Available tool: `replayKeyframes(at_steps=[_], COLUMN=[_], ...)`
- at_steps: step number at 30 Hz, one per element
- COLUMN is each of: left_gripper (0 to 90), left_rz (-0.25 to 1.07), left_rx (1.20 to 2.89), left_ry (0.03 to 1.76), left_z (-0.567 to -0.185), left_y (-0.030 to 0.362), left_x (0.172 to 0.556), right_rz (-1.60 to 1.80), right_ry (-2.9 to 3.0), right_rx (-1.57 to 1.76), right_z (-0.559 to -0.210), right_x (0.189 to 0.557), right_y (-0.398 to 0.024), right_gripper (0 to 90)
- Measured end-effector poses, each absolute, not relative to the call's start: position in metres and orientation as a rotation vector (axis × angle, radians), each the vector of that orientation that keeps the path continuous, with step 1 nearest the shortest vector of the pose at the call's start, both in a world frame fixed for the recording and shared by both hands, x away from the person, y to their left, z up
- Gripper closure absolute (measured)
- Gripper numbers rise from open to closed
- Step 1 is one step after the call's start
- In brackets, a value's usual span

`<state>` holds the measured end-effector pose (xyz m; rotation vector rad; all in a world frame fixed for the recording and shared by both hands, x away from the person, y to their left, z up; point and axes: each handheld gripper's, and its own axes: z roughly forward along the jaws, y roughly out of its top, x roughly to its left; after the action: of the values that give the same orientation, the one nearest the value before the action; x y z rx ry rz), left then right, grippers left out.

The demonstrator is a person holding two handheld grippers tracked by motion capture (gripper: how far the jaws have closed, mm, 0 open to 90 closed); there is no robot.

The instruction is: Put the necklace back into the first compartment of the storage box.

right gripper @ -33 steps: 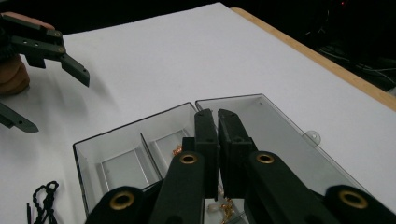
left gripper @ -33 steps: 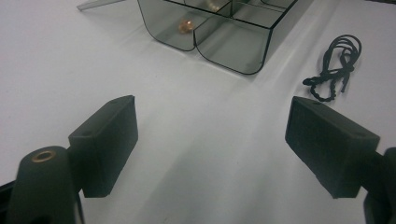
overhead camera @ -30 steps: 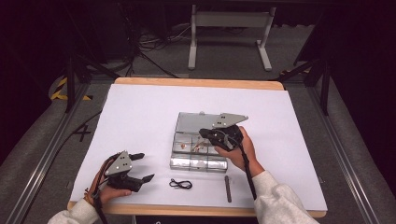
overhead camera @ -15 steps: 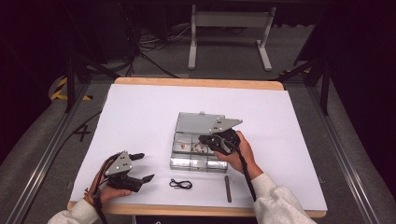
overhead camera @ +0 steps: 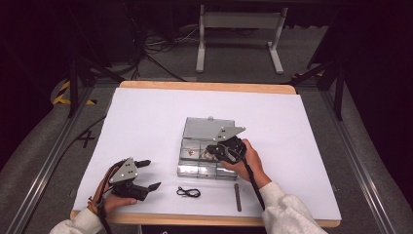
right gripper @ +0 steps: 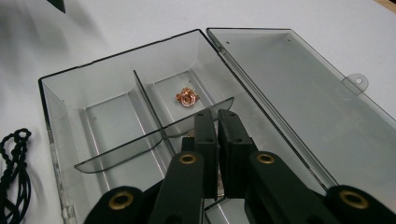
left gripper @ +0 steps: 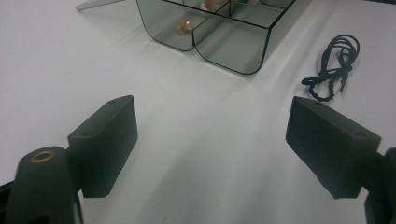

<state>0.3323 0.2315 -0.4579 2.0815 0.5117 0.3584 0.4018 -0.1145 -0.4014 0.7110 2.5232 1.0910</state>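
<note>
A clear plastic compartment box [overhead camera: 207,148] lies near the middle of the white table [overhead camera: 146,122], a little toward the person's side; its lid [overhead camera: 208,128] is thrown fully open and lies flat on the far side, so the box and lid together run longest away from the person, while the tray [overhead camera: 200,169] itself runs longest across the table; the lid's small latch tab [right gripper: 357,81] points to the far edge; in the right gripper view thin clear dividers [right gripper: 149,119] split the tray into compartments, and a small copper-coloured piece [right gripper: 187,97] rests on the floor of one of them, just beyond the jaw tips; the right gripper [right gripper: 217,140] reaches down into the tray, its two black jaws pressed together with only a thin slit between them; whether anything is pinched there cannot be told, as the pads hide the gap; the left gripper [left gripper: 210,140] rests low over the bare table near its near left corner, well apart from the box, jaws spread wide and holding nothing; its jaws point toward the tray's near corner; a coiled black cord [overhead camera: 188,192] lies on the table just in front of the tray, and a short dark rod [overhead camera: 237,196] lies to the right of it, its long axis running toward the person
</note>
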Motion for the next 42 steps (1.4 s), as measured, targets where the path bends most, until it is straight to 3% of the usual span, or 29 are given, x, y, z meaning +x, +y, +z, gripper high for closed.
replayKeyframes(at_steps=[13, 28, 36, 42], left_gripper=[17.4, 17.3, 17.3, 17.2], left_rz=[0.357, 0.364, 0.363, 0.368], left_rx=[2.079, 2.084, 2.082, 2.088], left_ry=[0.510, 0.514, 0.516, 0.510], left_z=[-0.458, -0.458, -0.458, -0.458], left_y=[0.232, 0.231, 0.231, 0.231], left_x=[0.332, 0.332, 0.331, 0.332], right_rz=[1.125, 1.229, 1.220, 1.163], right_ry=[2.490, 2.409, 2.418, 2.506], right_rx=[0.715, 0.659, 0.673, 0.713], right_z=[-0.396, -0.375, -0.386, -0.416], right_x=[0.396, 0.333, 0.306, 0.295], right_y=[-0.125, -0.183, -0.207, -0.214], right_gripper=[82.3, 81.3, 80.4, 79.9])
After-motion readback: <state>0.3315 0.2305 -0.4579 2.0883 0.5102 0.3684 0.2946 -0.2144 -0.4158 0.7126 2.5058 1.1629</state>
